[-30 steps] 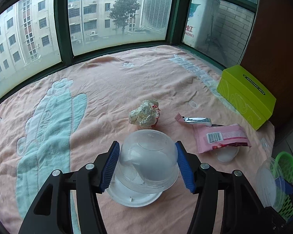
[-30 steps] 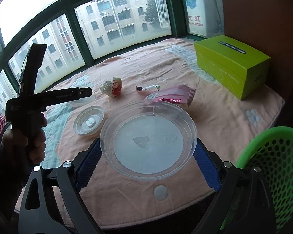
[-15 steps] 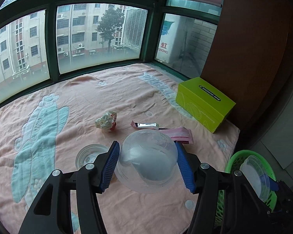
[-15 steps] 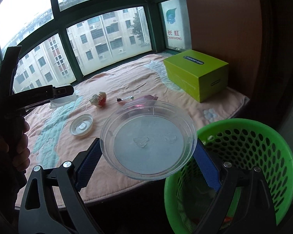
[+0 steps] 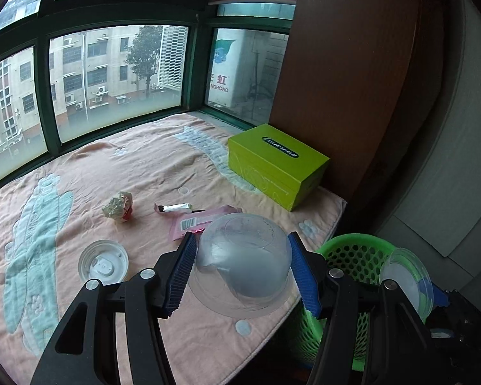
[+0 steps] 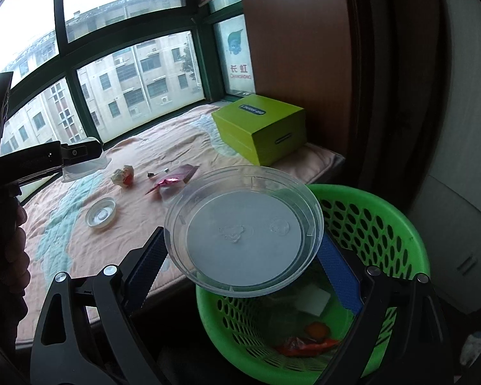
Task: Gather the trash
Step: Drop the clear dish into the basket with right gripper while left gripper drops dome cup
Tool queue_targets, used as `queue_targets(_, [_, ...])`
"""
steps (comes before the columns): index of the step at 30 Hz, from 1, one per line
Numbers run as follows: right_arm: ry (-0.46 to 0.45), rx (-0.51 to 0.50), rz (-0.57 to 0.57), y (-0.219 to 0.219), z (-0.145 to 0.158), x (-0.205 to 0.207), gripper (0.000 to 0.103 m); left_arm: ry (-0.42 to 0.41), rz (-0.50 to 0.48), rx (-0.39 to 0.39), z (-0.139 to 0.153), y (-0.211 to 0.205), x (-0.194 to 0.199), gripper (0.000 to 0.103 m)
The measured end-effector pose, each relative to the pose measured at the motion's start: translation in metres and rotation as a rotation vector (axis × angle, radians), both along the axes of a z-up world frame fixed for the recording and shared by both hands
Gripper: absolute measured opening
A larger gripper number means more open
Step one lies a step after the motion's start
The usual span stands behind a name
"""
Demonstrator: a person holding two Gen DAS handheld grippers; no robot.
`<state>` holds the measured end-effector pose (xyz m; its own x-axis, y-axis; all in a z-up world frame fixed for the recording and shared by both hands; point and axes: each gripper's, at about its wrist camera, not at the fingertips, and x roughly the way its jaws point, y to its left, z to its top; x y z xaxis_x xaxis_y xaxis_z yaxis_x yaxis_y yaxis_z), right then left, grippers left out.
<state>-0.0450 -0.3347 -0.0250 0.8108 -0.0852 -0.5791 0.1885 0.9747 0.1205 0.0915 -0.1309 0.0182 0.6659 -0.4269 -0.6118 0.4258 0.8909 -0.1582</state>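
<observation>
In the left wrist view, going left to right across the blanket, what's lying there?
White round lid → crumpled wrapper ball → small silver tube → pink packet → green box.

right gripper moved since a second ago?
Yes. The right gripper, holding the clear lid, went from over the blanket rightward to above the green basket.

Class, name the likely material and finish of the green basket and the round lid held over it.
Green basket: probably moulded plastic, slightly glossy; evenly punched holes and a smooth rim.
Round lid: apparently thin clear plastic, cloudy in the middle; the basket shows through its rim.
</observation>
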Motion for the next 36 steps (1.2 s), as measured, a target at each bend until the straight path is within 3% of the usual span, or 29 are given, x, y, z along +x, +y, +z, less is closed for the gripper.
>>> queue_targets(13, [0.009,-0.017,-0.119,-0.033,-0.004,-0.023,0.091,-0.005,-0.104,-0.011,0.004,-0.051,-0.017,0.056])
queue_targets(24, [0.019,-0.006,-0.152,-0.046,-0.01,-0.028,0.097,-0.003,-0.145,-0.009,0.006,-0.074,-0.024,0.056])
queue_targets(36, [-0.005,-0.007,-0.195,-0.057,-0.003,-0.041,0.097,0.022,-0.194,0.009,-0.005,-0.1,-0.03,0.056])
